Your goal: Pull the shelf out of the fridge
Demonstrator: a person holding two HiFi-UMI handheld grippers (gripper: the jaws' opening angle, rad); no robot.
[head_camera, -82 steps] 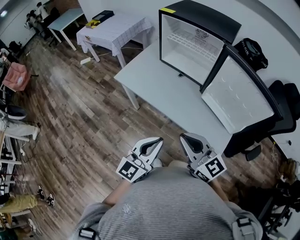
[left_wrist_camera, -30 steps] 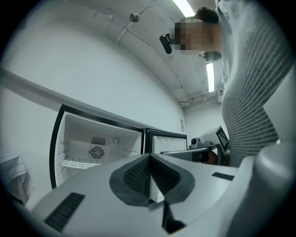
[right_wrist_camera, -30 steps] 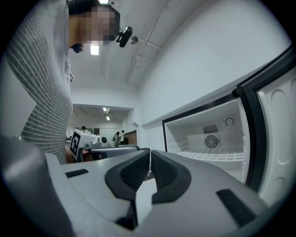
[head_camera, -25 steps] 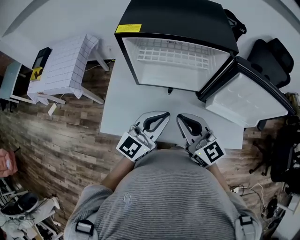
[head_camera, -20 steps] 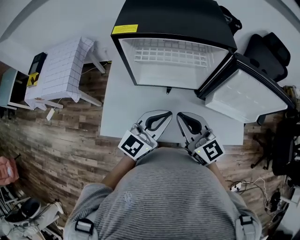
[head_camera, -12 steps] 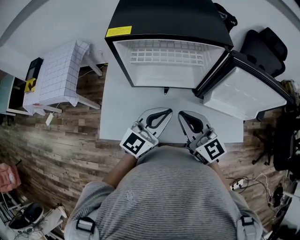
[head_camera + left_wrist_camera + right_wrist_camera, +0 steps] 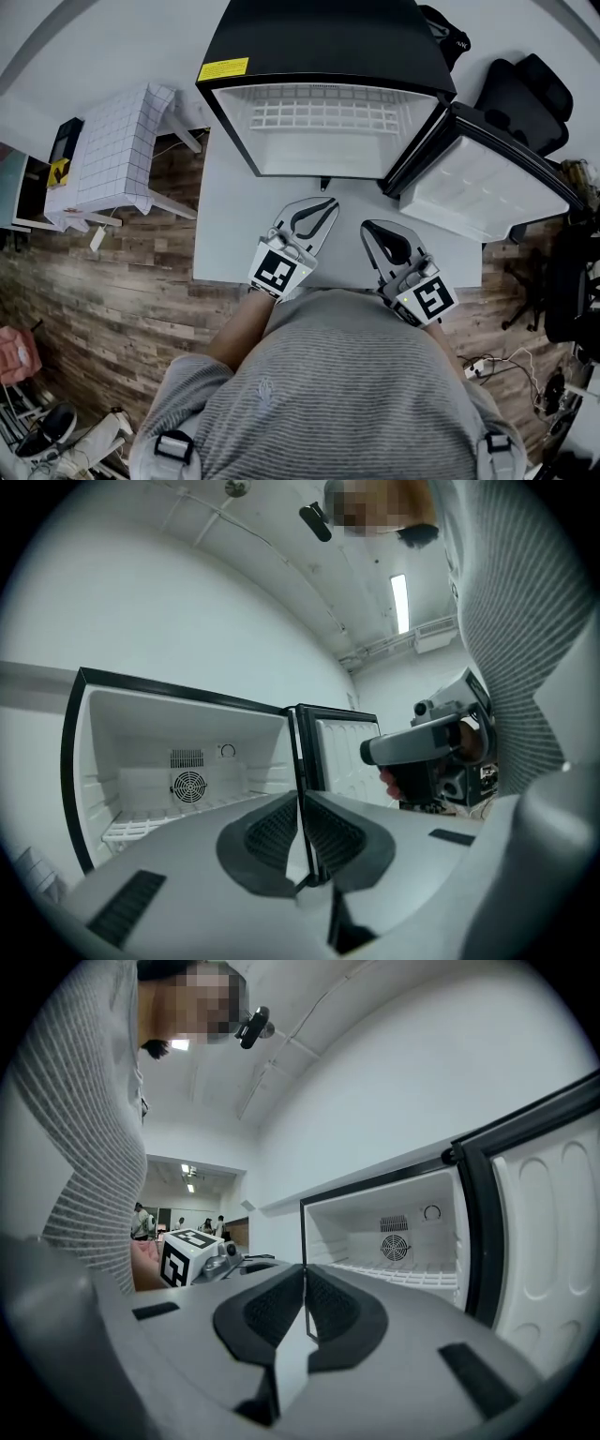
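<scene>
The black mini fridge with a white interior [image 7: 319, 37] stands at the far side of the pale grey desk [image 7: 230, 234], its mouth facing the person. Its white-lined door [image 7: 487, 183] is swung wide to the right, past the desk's right edge, leaving the opening unobstructed. A strip of bare desk lies between the fridge mouth and both gripper tips. The desk's left edge drops to a brown wooden floor [image 7: 94, 281], and a black office chair [image 7: 525, 94] sits behind the door.

The left gripper [image 7: 319, 204] and the right gripper [image 7: 375, 228] hover side by side over the near half of the desk, pointing at the fridge, the left one nearer to it. Each gripper has its jaws pressed together with nothing between them.

The head view shows only a top-down slice of the cabinet. The left gripper view [image 7: 300, 803] looks level into it and also catches the right gripper [image 7: 422, 747] held in a hand. The right gripper view [image 7: 305, 1283] shows the left one's marker cube [image 7: 192, 1251] and distant people in a far room.

The white wire grid shelf [image 7: 323, 117] lies level inside the cabinet, below a round fan grille [image 7: 187, 785] on the back wall. Its thin bars form small squares, and neither gripper touches it.
</scene>
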